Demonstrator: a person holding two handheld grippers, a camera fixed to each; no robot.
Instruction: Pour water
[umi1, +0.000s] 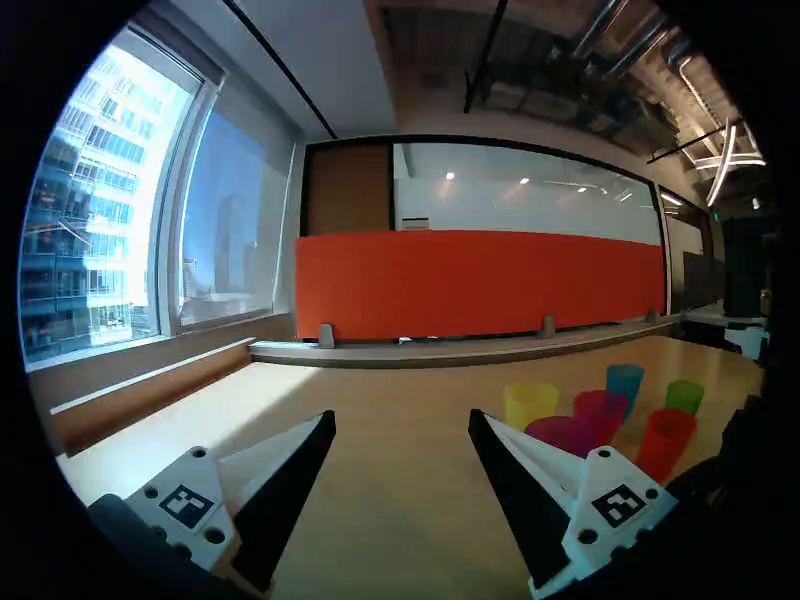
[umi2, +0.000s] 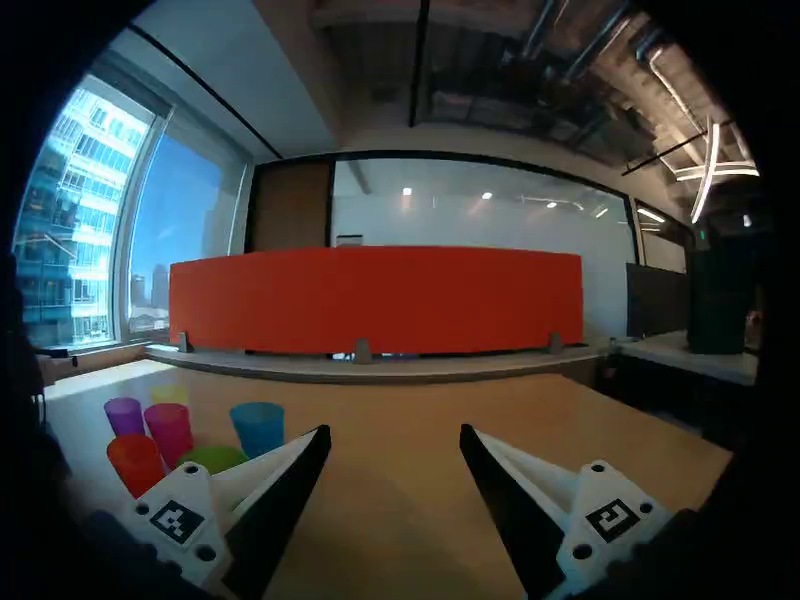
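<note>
Wood, pale and matte: the light wooden tabletop (umi1: 400, 520) runs wide and bare ahead of both tools. Its far edge meets a grey ledge (umi1: 430, 350) carrying a long orange partition panel (umi1: 480, 285). In the left gripper view the left edge follows a low wooden sill (umi1: 150, 385) under tall glass windows (umi1: 100, 230). In the right gripper view the right edge drops off near a pale side counter (umi2: 690, 362). Free room is the whole centre strip from the fingers out to the ledge.

Left hand-held gripper (umi1: 401, 415): released, jaws spread wide with nothing between them. It points level along the tabletop toward the panel and sits low over the wood; whether it touches the wood I cannot tell. Right hand-held gripper (umi2: 395, 430): also released, wide gap, nothing held, same level heading toward the panel, low over the wood.

Six translucent cups stand upright in a tight cluster on the tabletop. The cluster sits right of the fingers in the left gripper view and left of the fingers in the right gripper view.
- yellow plastic cup (umi1: 530, 403)
- blue plastic cup (umi1: 625, 383), toward the far side of the cluster
- green plastic cup (umi1: 685, 395), near the right edge
- pink plastic cup (umi1: 600, 410), mid-cluster
- purple plastic cup (umi1: 560, 435), partly hidden behind the left hand-held gripper's right finger
- orange-red plastic cup (umi1: 665, 440)

Whether the cups touch each other, and what they contain, I cannot tell.
</note>
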